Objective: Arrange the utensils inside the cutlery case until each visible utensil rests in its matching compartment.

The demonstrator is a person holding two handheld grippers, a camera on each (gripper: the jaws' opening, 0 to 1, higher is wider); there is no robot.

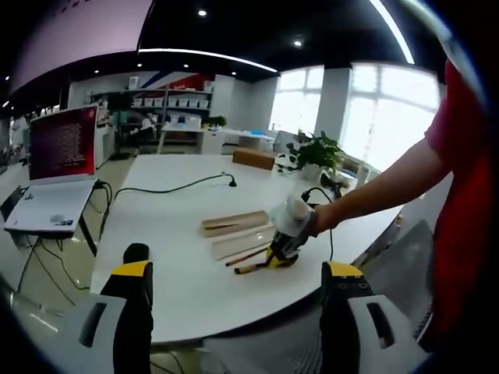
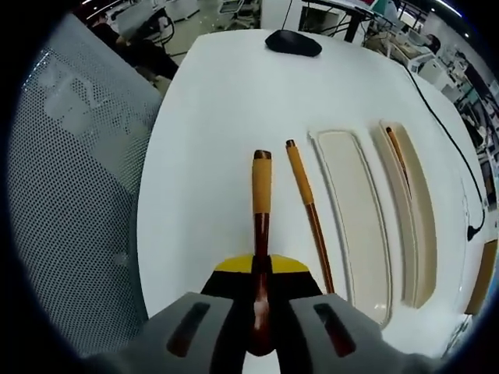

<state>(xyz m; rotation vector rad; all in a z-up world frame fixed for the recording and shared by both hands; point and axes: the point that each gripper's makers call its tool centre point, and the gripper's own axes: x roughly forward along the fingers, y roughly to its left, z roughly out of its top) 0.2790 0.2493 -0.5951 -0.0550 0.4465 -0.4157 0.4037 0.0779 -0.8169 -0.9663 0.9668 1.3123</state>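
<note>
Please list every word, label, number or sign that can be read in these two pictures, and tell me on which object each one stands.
No text can be read.
Laptop screen: rows of light text on dark red, too small and blurred to read.
Laptop deck: small marks, unreadable.
Boxes on the far shelves: too small to tell.
Cutlery case, utensils and the right claw: no markings seen.

Open-plan office: laptop [image 1: 58,167], desks [image 1: 187,140], shelving [image 1: 168,101].

Bare table [image 2: 210,140] beside the case [image 2: 355,210]; chopstick [image 2: 308,206] apparently borders it.
</note>
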